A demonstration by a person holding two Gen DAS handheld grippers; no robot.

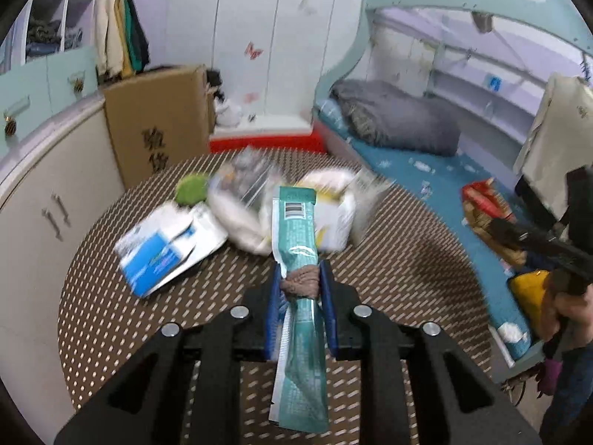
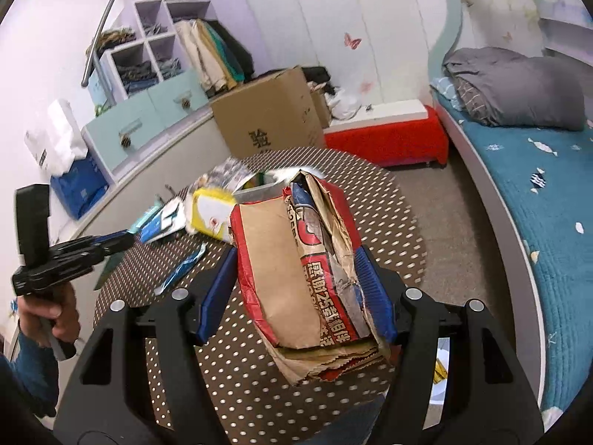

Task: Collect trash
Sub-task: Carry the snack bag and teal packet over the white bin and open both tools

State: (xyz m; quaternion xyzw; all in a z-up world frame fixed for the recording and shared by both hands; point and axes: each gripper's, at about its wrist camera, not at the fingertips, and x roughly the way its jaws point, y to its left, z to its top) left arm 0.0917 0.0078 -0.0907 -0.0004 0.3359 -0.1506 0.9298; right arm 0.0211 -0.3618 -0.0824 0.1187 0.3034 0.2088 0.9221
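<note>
We've got the left gripper (image 1: 300,282) angled down over the dotted table (image 1: 389,282), clamped on a teal wrapper (image 1: 298,230) that runs lengthwise away from us, barcode at the far end. The right gripper (image 2: 296,278) is clamped on a crumpled red-and-brown paper bag (image 2: 296,278) with Chinese print we can't read.
</note>
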